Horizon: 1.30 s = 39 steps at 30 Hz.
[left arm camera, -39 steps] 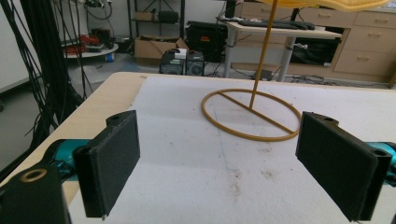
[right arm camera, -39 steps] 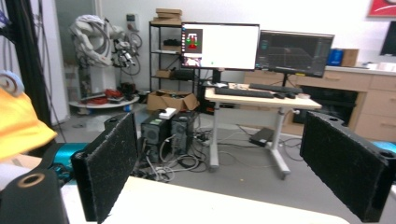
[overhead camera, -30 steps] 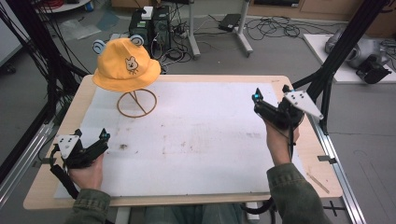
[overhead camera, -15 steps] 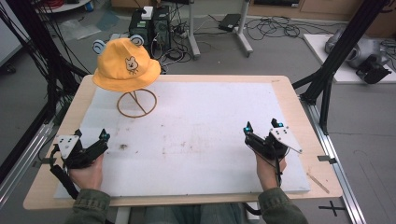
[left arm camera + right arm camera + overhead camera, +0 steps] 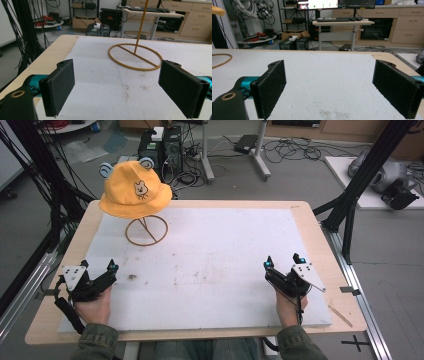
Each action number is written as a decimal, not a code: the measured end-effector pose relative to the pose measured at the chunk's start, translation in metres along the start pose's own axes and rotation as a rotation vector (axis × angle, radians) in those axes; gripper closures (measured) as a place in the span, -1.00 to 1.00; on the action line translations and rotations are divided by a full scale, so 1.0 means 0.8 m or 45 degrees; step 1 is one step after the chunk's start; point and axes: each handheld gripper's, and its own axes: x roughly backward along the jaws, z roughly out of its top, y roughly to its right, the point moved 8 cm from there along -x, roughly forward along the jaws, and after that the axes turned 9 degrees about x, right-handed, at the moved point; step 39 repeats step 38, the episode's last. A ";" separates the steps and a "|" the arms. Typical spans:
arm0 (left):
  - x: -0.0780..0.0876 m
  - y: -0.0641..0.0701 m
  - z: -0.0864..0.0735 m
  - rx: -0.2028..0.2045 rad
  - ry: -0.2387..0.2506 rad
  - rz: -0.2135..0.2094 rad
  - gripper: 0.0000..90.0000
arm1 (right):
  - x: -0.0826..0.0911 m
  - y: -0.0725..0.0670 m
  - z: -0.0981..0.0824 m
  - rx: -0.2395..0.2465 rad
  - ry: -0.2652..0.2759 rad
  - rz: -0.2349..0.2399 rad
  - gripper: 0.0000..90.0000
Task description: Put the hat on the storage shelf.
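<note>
A yellow bucket hat (image 5: 134, 190) with a small bear face and blue ears sits on a wire stand (image 5: 146, 230) at the table's far left. The stand's ring base (image 5: 135, 57) and its upright rod lie just ahead of my left gripper (image 5: 126, 90), whose jaws stand wide apart and hold nothing. In the high view that left gripper (image 5: 97, 268) rests near the front left of the white mat (image 5: 210, 255). My right gripper (image 5: 282, 261) sits low at the front right, open and empty (image 5: 332, 87). A sliver of the hat (image 5: 217, 10) and the ring (image 5: 222, 60) show at far left.
The wooden table (image 5: 310, 215) has black frame posts at both sides and a rail along the right edge. Beyond the far edge lie cables, computer boxes (image 5: 162, 142) and desk legs on the floor. Faint brown stains (image 5: 132, 277) mark the mat.
My right gripper has come down from mid-air at the right side to rest low near the front right of the mat. The left gripper and the hat have stayed put.
</note>
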 end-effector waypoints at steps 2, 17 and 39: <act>0.000 -0.001 0.000 0.005 0.003 0.001 -0.69 | 0.000 -0.002 0.000 -0.004 -0.004 0.010 -0.75; 0.002 0.000 0.001 0.004 0.002 0.000 -0.69 | -0.001 -0.007 0.001 -0.006 -0.007 0.022 -0.75; -0.002 0.002 -0.003 -0.005 -0.011 -0.005 -0.69 | 0.002 0.007 -0.001 -0.032 0.013 -0.005 -0.75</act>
